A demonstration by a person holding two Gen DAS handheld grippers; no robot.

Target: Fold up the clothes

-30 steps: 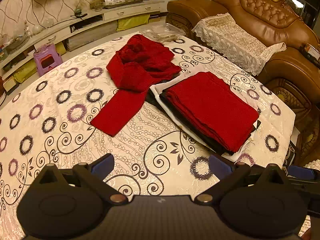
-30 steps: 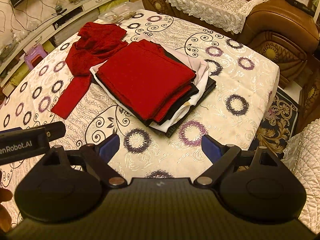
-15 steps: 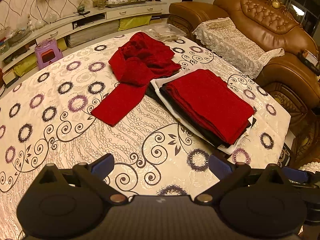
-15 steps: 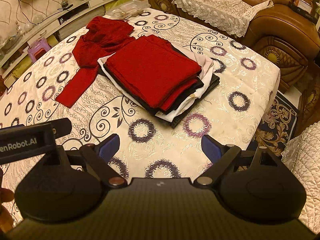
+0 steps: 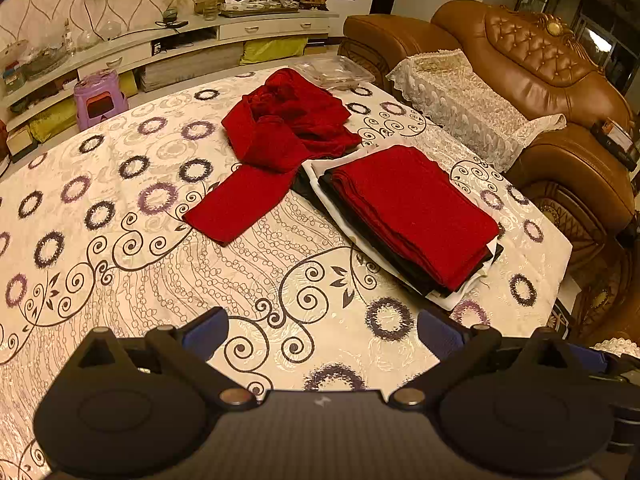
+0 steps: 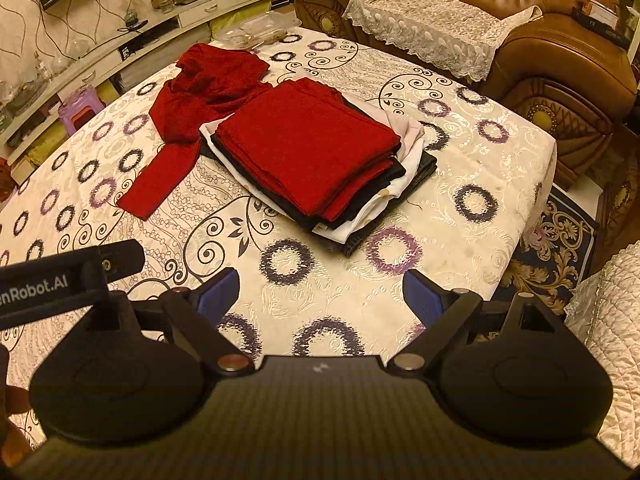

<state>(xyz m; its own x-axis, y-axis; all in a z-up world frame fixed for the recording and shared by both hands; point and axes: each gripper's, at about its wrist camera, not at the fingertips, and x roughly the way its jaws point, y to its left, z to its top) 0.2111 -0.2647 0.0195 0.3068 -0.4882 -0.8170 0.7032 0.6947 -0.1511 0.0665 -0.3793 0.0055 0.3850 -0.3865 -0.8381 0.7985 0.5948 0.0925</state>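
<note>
On table (image 5: pixel 120 280), folded stack (image 5: pixel 416 216), loose red garment (image 5: pixel 276 136)

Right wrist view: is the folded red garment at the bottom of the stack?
No, the folded red garment lies on top of the stack.

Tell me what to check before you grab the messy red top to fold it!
1. Left gripper open and empty: ok.
2. Right gripper open and empty: ok.
3. Crumpled red top uncovered, easy to reach: ok.
4. Its sleeve lies flat on the tablecloth: ok.
5. Folded stack tidy: ok.
6. Top clear of the stack: not ok, they touch.
</note>
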